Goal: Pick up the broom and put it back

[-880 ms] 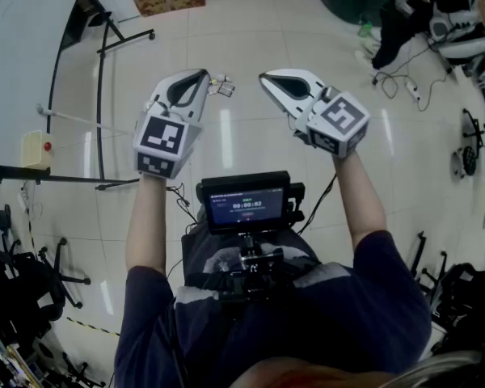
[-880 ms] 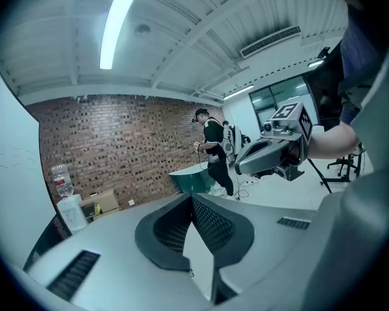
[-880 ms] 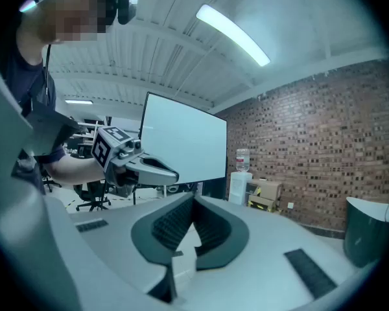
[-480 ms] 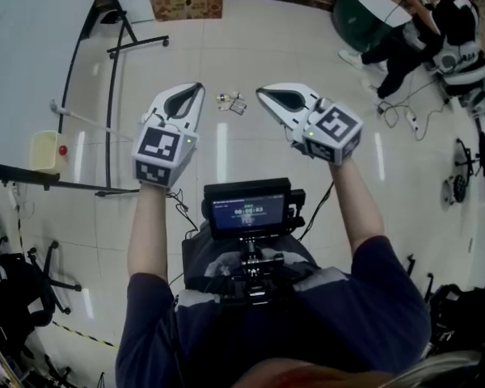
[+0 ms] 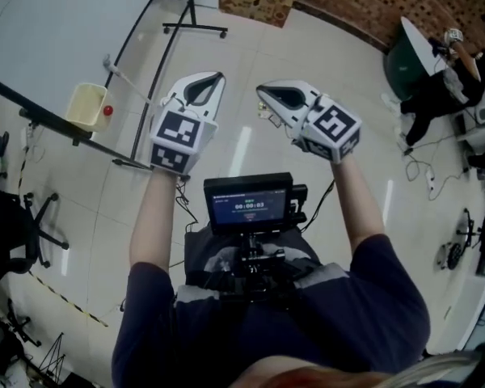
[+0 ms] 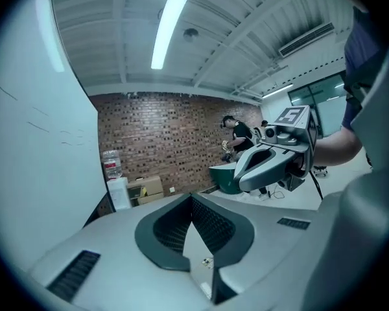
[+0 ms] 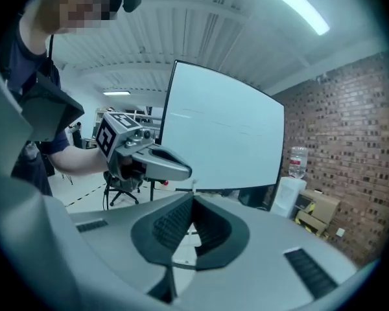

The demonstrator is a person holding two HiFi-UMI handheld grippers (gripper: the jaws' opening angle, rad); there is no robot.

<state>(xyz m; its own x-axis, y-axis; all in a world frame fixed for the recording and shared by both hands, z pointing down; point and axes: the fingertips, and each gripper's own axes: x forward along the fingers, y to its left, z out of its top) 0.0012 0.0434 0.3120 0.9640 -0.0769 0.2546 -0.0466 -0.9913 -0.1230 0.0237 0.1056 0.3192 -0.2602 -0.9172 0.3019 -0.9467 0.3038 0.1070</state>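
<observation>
The task is only getting started, by my reading: neither claw is carrying anything, and no broom is showing clearly in any view. The likeliest candidate is a thin pale stick [image 5: 133, 82] that is lying on the floor [image 5: 250, 47] near the whiteboard's stand [image 5: 158, 35], with a yellow tub [image 5: 85, 105] just beside its far end. Whether that stick is the broom's handle I cannot tell, since no bristle head is showing. So finding it, picking it up and returning it are all remaining to be done. The person is holding both forearms raised in front of the chest, above the small screen [image 5: 248, 204] on the body rig. The left claw [image 5: 213, 80] and the right claw [image 5: 265, 92] are pointing forward and a little downward, near each other, with their tips angling inward. Each one is clenched on nothing: in both gripper views the ribbed pads are meeting at the tip, with only floor showing behind them. Both claws are hanging well apart from the stick.
</observation>
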